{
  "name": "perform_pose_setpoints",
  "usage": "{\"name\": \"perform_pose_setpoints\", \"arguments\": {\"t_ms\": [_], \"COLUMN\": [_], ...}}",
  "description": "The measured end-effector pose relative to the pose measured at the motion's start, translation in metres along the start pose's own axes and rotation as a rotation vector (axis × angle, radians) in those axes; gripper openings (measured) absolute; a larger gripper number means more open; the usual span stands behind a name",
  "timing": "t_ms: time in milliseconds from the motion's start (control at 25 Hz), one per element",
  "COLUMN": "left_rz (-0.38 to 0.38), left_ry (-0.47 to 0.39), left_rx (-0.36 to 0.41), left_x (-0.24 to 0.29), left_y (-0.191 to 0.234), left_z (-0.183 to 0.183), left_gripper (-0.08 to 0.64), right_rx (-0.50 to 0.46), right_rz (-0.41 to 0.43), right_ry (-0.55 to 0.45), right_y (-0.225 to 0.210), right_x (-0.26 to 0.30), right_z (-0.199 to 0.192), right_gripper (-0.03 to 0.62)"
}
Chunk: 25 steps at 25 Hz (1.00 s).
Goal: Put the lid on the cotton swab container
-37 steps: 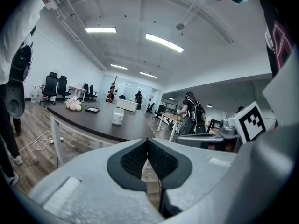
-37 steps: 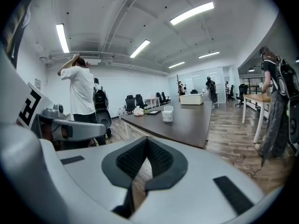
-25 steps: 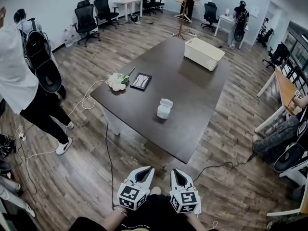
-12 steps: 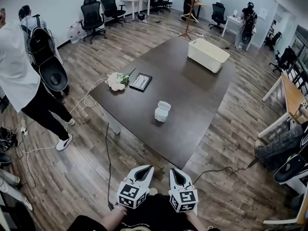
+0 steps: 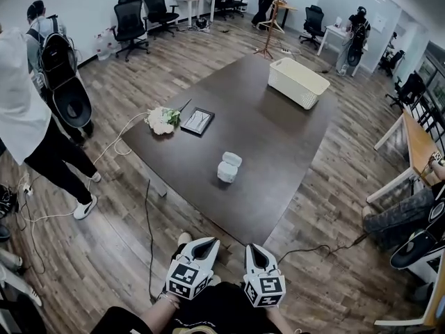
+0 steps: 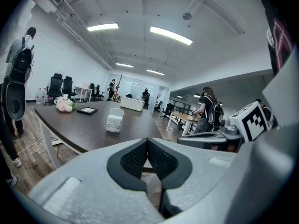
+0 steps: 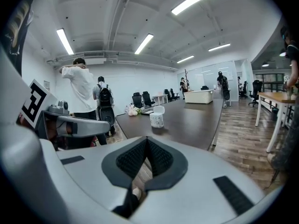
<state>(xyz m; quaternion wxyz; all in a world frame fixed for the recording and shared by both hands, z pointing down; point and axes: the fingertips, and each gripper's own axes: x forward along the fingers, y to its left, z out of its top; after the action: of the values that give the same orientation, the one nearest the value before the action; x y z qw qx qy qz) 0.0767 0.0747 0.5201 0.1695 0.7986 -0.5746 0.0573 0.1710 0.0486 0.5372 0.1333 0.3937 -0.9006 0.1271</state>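
Cotton swab container (image 5: pixel 228 168) well inside table (image 5: pixel 278 138) edges; fingers (image 6: pixel 133 160) clenched empty on left gripper (image 5: pixel 211 243), right gripper (image 5: pixel 251 248).

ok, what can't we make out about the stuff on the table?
cotton swab container: contents and label print, too small in every view.
lid: hinged or loose, too small to tell.
picture frame: its image, too small in head view.
white basket: inside, hidden by its own wall in both gripper views.

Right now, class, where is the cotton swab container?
In the head view, the cotton swab container stands mid-picture on the dark table, nearer the camera than the picture frame.
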Motion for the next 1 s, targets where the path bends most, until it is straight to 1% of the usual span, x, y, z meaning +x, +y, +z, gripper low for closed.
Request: {"name": "perform_pose_setpoints", "arguments": {"t_ms": [160, 400, 560, 760, 920, 1000], "left_rz": [0.020, -0.011, 0.005, -0.051, -0.052, -0.075], "left_ry": [0.015, 0.024, 0.055, 0.072, 0.106, 0.121], "left_rx": [0.006, 0.004, 0.016, 0.017, 0.019, 0.013], "left_x": [0.019, 0.043, 0.056, 0.076, 0.092, 0.100], "left_y": [0.021, 0.057, 0.085, 0.117, 0.148, 0.161], "left_z": [0.007, 0.021, 0.026, 0.037, 0.041, 0.043], "left_gripper": [0.008, 0.008, 0.008, 0.008, 0.008, 0.008], "right_rx": [0.020, 0.036, 0.057, 0.080, 0.087, 0.087], "right_rz": [-0.035, -0.074, -0.108, -0.150, -0.180, -0.208], "right_ry": [0.001, 0.015, 0.020, 0.022, 0.030, 0.037], "right_y": [-0.018, -0.027, -0.033, -0.029, -0.023, -0.022], "right_x": [0.015, 0.050, 0.072, 0.103, 0.126, 0.138], "right_z": [0.009, 0.020, 0.028, 0.037, 0.043, 0.046], "right_gripper": [0.008, 0.008, 0.008, 0.008, 0.008, 0.008]}}
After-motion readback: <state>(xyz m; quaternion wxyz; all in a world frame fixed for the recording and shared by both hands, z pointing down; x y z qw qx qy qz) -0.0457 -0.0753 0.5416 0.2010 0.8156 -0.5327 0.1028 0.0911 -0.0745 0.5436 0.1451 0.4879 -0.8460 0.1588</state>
